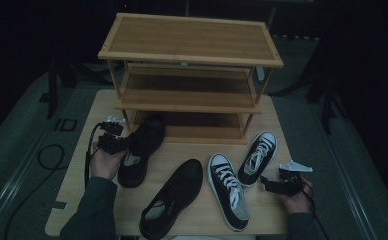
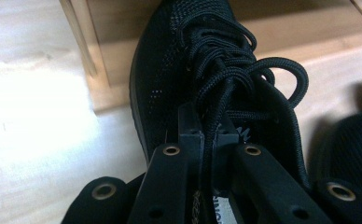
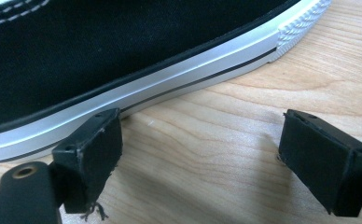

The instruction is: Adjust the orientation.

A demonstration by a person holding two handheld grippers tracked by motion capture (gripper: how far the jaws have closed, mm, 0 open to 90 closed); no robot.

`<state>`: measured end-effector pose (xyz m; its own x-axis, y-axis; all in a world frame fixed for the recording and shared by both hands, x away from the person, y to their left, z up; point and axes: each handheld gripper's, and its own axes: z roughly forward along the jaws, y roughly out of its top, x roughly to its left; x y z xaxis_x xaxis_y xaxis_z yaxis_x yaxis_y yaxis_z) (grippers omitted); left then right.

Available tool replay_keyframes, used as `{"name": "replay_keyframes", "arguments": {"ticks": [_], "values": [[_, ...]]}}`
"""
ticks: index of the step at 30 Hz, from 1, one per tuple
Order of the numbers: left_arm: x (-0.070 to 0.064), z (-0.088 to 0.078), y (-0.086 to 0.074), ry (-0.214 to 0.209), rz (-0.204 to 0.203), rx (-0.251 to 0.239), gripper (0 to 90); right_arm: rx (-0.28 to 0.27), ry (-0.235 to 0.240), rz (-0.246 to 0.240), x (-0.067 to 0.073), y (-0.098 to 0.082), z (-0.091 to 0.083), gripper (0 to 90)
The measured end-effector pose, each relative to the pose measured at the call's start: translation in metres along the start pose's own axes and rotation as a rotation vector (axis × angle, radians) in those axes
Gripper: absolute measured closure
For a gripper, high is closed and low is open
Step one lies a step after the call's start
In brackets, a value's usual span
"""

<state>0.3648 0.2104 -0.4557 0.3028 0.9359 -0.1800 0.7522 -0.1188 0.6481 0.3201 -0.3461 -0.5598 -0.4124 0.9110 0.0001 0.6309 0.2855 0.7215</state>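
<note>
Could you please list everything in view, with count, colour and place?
shoe rack: one, light wood, three tiers, at the table's far side
table: one, pale wood, under everything
black mesh shoe: one, toe at the rack's bottom tier, gripped at its tongue and laces
second black shoe: one, near centre
black-and-white canvas sneakers: two, right of centre, the other beside it
left gripper: black, shut on the mesh shoe
right gripper: black, open, beside a sneaker's sole
</note>
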Motion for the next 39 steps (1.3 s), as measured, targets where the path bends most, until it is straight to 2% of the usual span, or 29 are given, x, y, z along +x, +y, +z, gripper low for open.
{"name": "replay_keyframes", "arguments": {"ticks": [3, 6, 11, 12, 14, 18, 23, 27, 29, 35, 36, 39], "values": [[0.0, 0.003, 0.004, 0.016, -0.007, -0.007, 87.2, 0.0, 0.0, 0.0, 0.0, 0.0, 0.0, 13.2], [0.0, 0.014, 0.012, 0.052, -0.023, -0.012, 87.2, 0.0, 0.0, 0.0, 0.0, 0.0, 0.0, 13.2], [0.001, 0.026, 0.015, 0.073, -0.052, -0.016, 87.2, 0.0, 0.0, 0.0, 0.0, 0.0, 0.0, 13.2], [0.001, 0.029, 0.016, 0.08, -0.072, -0.03, 87.2, 0.0, 0.0, 0.0, 0.0, 0.0, 0.0, 13.2], [0.0, 0.031, 0.017, 0.083, -0.086, -0.043, 87.2, 0.0, 0.0, 0.0, 0.0, 0.0, 0.0, 13.2], [-0.002, 0.037, 0.017, 0.103, -0.095, -0.057, 87.1, 0.0, 0.0, 0.0, 0.0, 0.0, 0.0, 13.2], [0.0, 0.04, 0.016, 0.125, -0.094, -0.055, 87.0, 0.0, 0.0, 0.0, 0.0, 0.0, 0.0, 13.2], [0.001, 0.04, 0.015, 0.121, -0.079, -0.05, 85.7, 0.0, 0.0, 0.0, 0.0, 0.0, 0.0, 13.2], [0.001, 0.039, 0.014, 0.112, -0.074, -0.048, 82.3, 0.0, 0.0, 0.0, 0.0, 0.0, 0.0, 13.2], [0.001, 0.03, 0.013, 0.09, -0.045, -0.055, 63.9, 0.0, 0.0, 0.0, 0.0, 0.0, 0.0, 13.2], [0.0, 0.023, 0.012, 0.09, -0.026, -0.064, 62.5, 0.0, 0.0, 0.0, 0.0, 0.0, 0.0, 13.2], [-0.001, 0.015, 0.011, 0.082, -0.01, -0.073, 60.0, 0.0, 0.0, 0.0, 0.0, 0.0, 0.0, 13.2]]}}
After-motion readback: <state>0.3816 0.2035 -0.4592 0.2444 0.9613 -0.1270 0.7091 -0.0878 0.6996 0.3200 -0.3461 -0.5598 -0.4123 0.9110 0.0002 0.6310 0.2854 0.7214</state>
